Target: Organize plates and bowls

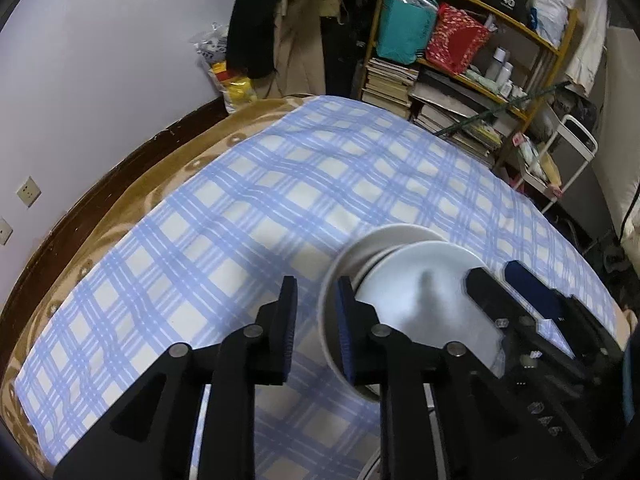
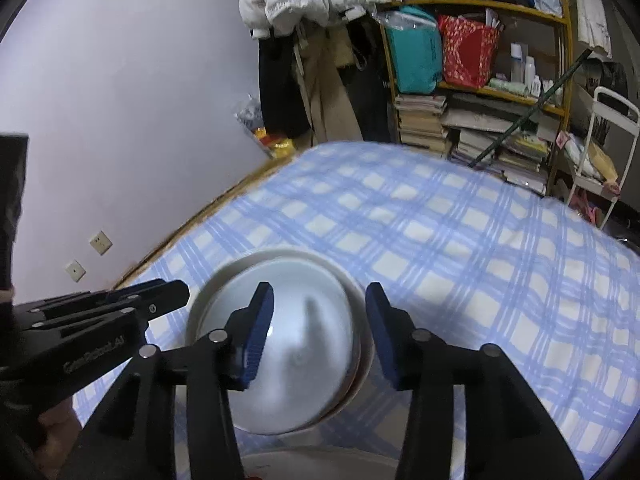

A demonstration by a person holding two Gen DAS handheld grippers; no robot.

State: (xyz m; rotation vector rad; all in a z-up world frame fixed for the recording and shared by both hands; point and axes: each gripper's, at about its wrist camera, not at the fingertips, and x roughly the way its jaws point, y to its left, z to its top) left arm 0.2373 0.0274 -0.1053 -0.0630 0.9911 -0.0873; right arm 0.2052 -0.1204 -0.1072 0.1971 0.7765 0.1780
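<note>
Here, in the left wrist view, the left gripper is seen with its jaws apart above a bed covered by a blue-and-white checked sheet. A stack of white bowls is seen just right of its fingers, the rim of the lower bowl passing beside the right blue pad; whether pad and rim touch cannot be told. The black right gripper is seen at the far side of the stack, over the upper bowl. A wooden shelf of books and bags is seen beyond the bed.

In the right wrist view, the right gripper is shown with its jaws spread wide and nothing clamped. The stacked bowls are framed between and below its blue pads, blurred, resting on the checked sheet. The left gripper is seen at the left, near the stack's rim. The rim of a further white dish is glimpsed at the bottom edge.
</note>
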